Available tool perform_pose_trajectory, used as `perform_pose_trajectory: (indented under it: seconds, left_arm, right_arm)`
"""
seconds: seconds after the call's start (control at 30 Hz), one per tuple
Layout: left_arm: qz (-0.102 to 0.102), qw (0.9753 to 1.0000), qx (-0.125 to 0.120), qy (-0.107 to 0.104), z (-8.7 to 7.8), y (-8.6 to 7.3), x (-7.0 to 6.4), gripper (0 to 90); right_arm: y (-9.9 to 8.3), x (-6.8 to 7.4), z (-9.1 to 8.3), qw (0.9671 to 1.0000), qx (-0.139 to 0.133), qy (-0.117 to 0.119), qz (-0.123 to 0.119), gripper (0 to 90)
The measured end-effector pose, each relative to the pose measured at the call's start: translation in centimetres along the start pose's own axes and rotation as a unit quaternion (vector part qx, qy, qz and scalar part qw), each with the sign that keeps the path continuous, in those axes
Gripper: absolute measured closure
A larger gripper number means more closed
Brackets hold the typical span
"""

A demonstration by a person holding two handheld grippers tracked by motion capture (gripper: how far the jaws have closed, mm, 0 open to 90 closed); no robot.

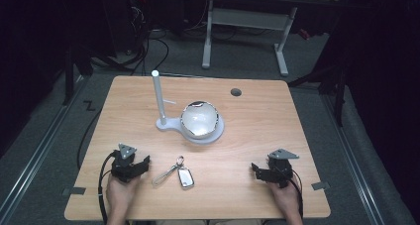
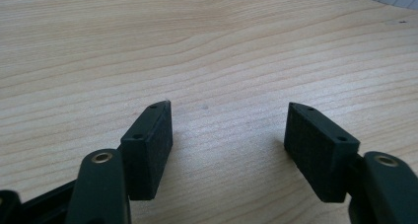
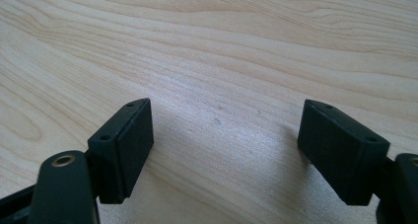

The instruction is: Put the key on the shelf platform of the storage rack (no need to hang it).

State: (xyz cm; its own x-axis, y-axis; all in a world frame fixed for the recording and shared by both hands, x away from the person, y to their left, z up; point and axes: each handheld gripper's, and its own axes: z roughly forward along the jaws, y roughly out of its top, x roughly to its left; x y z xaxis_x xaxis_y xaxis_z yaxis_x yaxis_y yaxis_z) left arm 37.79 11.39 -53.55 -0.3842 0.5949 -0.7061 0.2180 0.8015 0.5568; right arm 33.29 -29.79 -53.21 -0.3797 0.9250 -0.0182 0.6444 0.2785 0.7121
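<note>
- Two handheld grippers rest on a light wooden counter (image 1: 247,116), one in each of a person's hands at the near edge.
- Left gripper (image 1: 144,162), seen from the high view, sits at the near left of the counter. Its jaws stand wide apart with nothing between them; the left gripper view (image 2: 229,135) shows bare wood grain in the gap.
- Right gripper (image 1: 255,169) sits at the near right, well apart from the left one. Its jaws are also spread wide and hold nothing; the right gripper view (image 3: 224,135) shows bare wood between them.
- Between the two grippers, nearer the left one, lies a silver key fob (image 1: 185,177) joined to a ring (image 1: 180,160), with a thin wire loop (image 1: 163,175) trailing from the ring toward the left. Neither gripper touches it.
- Farther back, near the middle of the counter, stands a white stand (image 1: 166,123): a flat base with an upright white post (image 1: 159,96) at its left end.
- On the right part of that base sits a shiny metal bowl (image 1: 199,118), upright, open side up.
- A small round grey hole (image 1: 236,92) marks the counter's far side, right of centre.
- Beyond the counter, dark floor, cables and the white legs of another table (image 1: 245,27) are visible.
</note>
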Motion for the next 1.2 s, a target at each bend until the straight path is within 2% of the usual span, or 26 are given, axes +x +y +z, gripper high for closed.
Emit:
perform_pose_trajectory:
  seconds: [0.2, 0.4, 0.53, 0.6, 0.8, 0.87, 0.9, 1.03, 1.2]
  left_arm:
    - [-0.006, 1.0, -0.002, 0.005, 0.0, -0.1, -0.1, 34.8]
    - [0.003, 1.0, 0.007, -0.005, -0.1, -0.1, -0.1, 34.1]
    - [-0.003, 0.9998, 0.017, -0.009, -0.4, 0.1, -0.2, 34.1]
    - [-0.012, 0.9996, 0.022, -0.01, -0.5, 0.1, -0.3, 34.1]
    - [-0.001, 0.9992, 0.036, -0.019, -1.2, 0.0, -0.6, 34.5]
    - [-0.006, 0.999, 0.039, -0.021, -1.5, 0.0, -0.8, 36.4]
    - [0.0, 0.9988, 0.041, -0.025, -1.6, 0.1, -0.8, 36.7]
    - [-0.008, 0.9982, 0.051, -0.032, -2.3, 0.1, -1.2, 37.1]
    - [0.002, 0.9973, 0.061, -0.04, -3.0, -0.4, -1.5, 37.1]
  right_arm:
    - [0.0, 0.0, 0.0, 1.0, 0.0, 0.0, 0.0, 21.8]
    - [0.0, 0.0, 0.0, 1.0, 0.001, 0.001, 0.0, 21.8]
    - [0.0, 0.0, 0.0, 1.0, 0.001, 0.001, 0.0, 21.8]
    - [0.0, 0.0, 0.0, 1.0, 0.001, 0.001, 0.0, 21.8]
    - [0.0, 0.0, 0.0, 1.0, 0.001, 0.001, 0.0, 21.8]
    - [0.0, 0.0, 0.0, 1.0, 0.001, 0.001, 0.0, 21.8]
    - [0.0, 0.0, 0.0, 1.0, 0.001, 0.001, 0.0, 21.8]
    - [0.0, 0.0, 0.0, 1.0, 0.001, 0.001, 0.0, 21.8]
    - [0.0, 0.0, 0.0, 1.0, 0.0, 0.0, 0.0, 21.8]
